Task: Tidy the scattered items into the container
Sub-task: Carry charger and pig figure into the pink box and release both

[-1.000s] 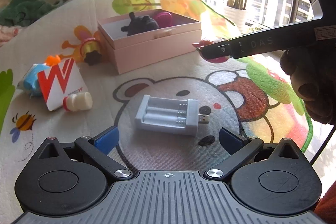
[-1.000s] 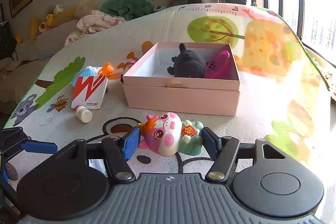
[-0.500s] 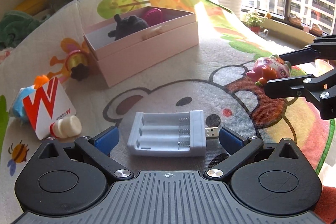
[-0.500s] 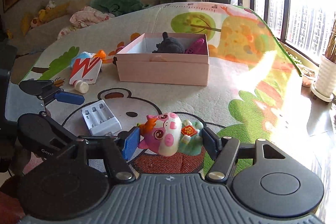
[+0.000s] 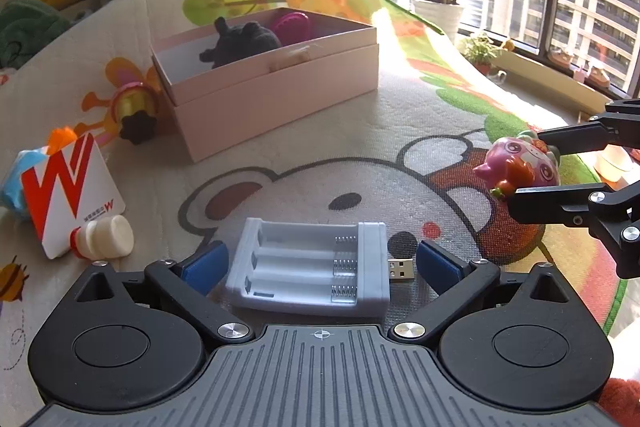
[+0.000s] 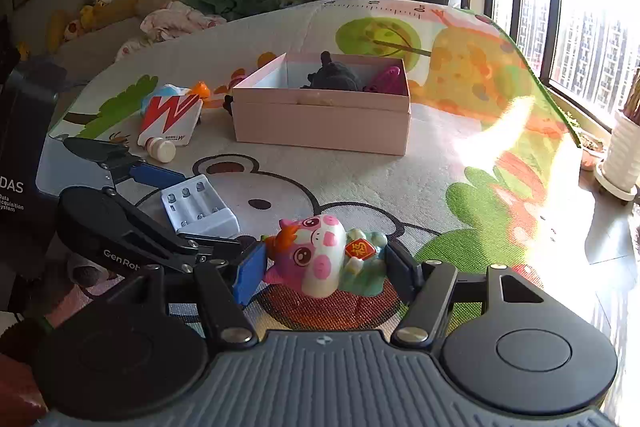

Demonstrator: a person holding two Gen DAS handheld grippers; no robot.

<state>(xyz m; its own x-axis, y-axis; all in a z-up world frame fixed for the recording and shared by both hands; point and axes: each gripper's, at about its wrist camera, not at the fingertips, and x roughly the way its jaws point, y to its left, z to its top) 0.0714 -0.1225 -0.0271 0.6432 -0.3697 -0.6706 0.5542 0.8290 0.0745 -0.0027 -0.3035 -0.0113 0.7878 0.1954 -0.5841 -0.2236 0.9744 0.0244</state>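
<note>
A pink open box [image 5: 280,95] [image 6: 324,125] stands on the play mat, holding a dark plush toy [image 5: 244,43] and a magenta item [image 5: 292,25]. My left gripper [image 5: 318,263] is open, its fingers on either side of a grey battery charger [image 5: 308,273] [image 6: 198,207] that lies on the mat. My right gripper [image 6: 322,269] is shut on a pink pig toy [image 6: 316,255] [image 5: 520,171] and holds it to the right of the charger.
A white card box with a red W [image 5: 76,191] [image 6: 170,121], a small white bottle [image 5: 106,237], a blue-orange toy [image 5: 24,163] and a yellow-pink toy [image 5: 134,105] lie left of the box. A potted plant [image 5: 438,13] stands by the window.
My left gripper has come down and forward, so the charger now lies between its fingers. My right gripper has drawn back from the box, still holding the pig toy.
</note>
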